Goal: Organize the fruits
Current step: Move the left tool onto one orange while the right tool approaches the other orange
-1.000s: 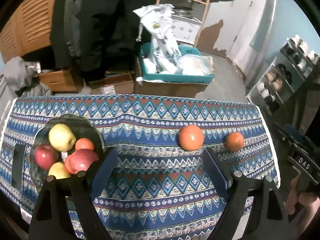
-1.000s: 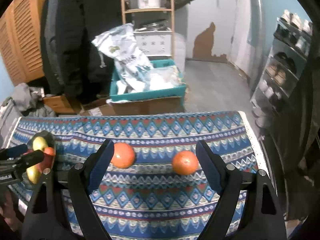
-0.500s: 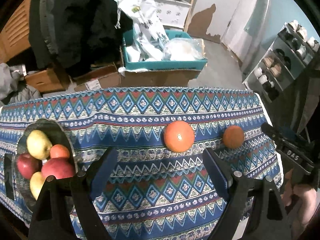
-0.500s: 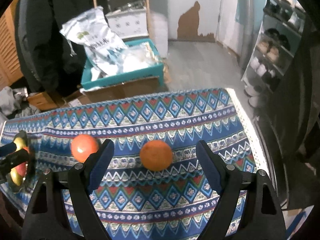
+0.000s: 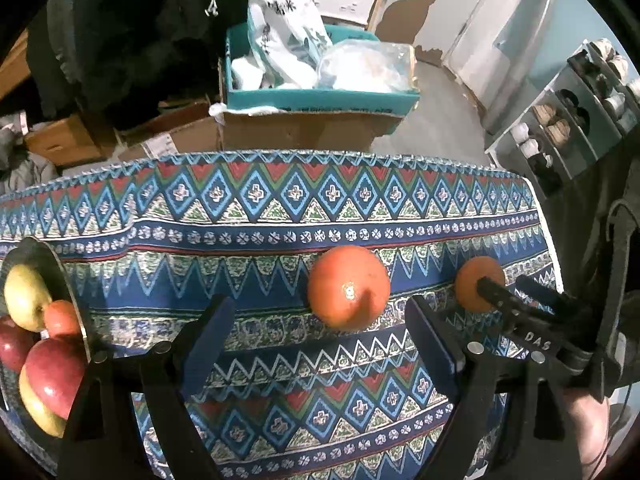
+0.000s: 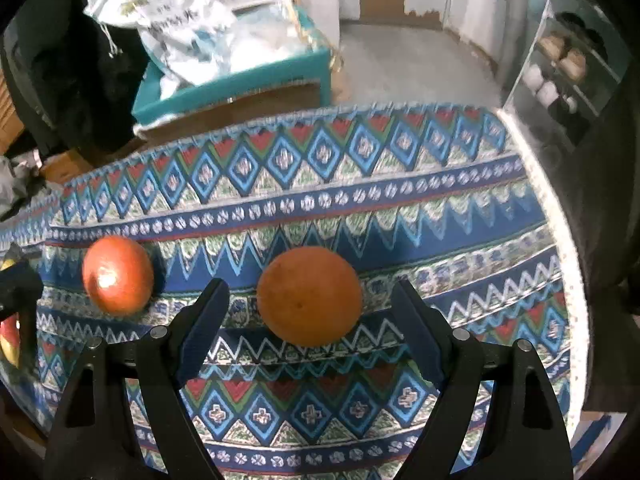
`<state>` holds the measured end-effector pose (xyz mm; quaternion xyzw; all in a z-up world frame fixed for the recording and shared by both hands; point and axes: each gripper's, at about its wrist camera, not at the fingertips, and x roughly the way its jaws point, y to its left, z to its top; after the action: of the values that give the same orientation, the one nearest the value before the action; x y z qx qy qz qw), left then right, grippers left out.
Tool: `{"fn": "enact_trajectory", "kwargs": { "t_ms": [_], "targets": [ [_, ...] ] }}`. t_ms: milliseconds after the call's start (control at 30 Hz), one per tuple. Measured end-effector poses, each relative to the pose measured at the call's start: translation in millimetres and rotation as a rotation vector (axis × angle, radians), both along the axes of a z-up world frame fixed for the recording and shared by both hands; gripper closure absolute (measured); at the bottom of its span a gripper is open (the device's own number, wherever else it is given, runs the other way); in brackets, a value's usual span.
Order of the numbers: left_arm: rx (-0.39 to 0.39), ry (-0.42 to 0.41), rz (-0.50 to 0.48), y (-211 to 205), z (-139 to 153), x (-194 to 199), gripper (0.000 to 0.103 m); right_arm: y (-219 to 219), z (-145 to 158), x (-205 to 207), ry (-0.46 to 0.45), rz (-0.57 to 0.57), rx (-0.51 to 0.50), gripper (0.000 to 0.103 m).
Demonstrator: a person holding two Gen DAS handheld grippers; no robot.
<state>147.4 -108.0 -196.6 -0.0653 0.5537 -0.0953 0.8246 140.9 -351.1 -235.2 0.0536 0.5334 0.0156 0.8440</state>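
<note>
Careful: both tools gape wide, holding nothing.
Your right tool [image 6: 308, 320] brackets the orange [image 6: 309, 295] but its pads aren't touching; close off-centre and it will likely roll across the cloth toward the bench edge. Your left tool [image 5: 320, 332] frames the redder orange [image 5: 349, 286]; its neighbour sits near, so a nudge could knock them together. The bowl [image 5: 64, 280] waits far left.

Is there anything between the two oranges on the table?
No, only bare patterned tablecloth lies between the redder orange and the paler orange; the right wrist view shows this clearly.
</note>
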Motion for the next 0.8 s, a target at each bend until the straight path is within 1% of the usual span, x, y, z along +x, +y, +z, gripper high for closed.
{"fn": "enact_trajectory", "kwargs": {
  "t_ms": [167, 233, 300, 400, 467, 600, 800],
  "targets": [
    [-0.015, 0.018, -0.006, -6.8, -11.4, 7.1, 0.015, -1.4, -25.0, 8.1, 0.057, -0.007, 0.033, 0.020],
    [-0.014, 0.020, -0.013, -11.2, -15.2, 9.6, 0.015, -3.6, -31.6, 9.9, 0.067, -0.018, 0.036, 0.021],
    [-0.011, 0.022, -0.029, -17.6, -19.0, 11.1, 0.015, -6.6, -37.6, 11.4, 0.081, -0.027, 0.061, 0.030],
    [0.001, 0.030, -0.051, -26.0, -26.3, 13.5, 0.015, -10.0, -44.3, 12.0, 0.091, -0.034, 0.110, 0.034],
    [0.007, 0.041, -0.059, -29.4, -31.9, 15.5, 0.015, -10.7, -45.1, 12.3, 0.087, -0.030, 0.118, 0.035],
    [0.009, 0.058, -0.063, -34.0, -43.4, 20.2, 0.015, -8.8, -41.6, 12.9, 0.076, -0.022, 0.096, 0.037],
    [0.007, 0.083, -0.050, -37.3, -62.2, 24.6, 0.015, -10.1, -32.6, 7.4, 0.043, -0.034, 0.066, 0.038]
  ]
}}
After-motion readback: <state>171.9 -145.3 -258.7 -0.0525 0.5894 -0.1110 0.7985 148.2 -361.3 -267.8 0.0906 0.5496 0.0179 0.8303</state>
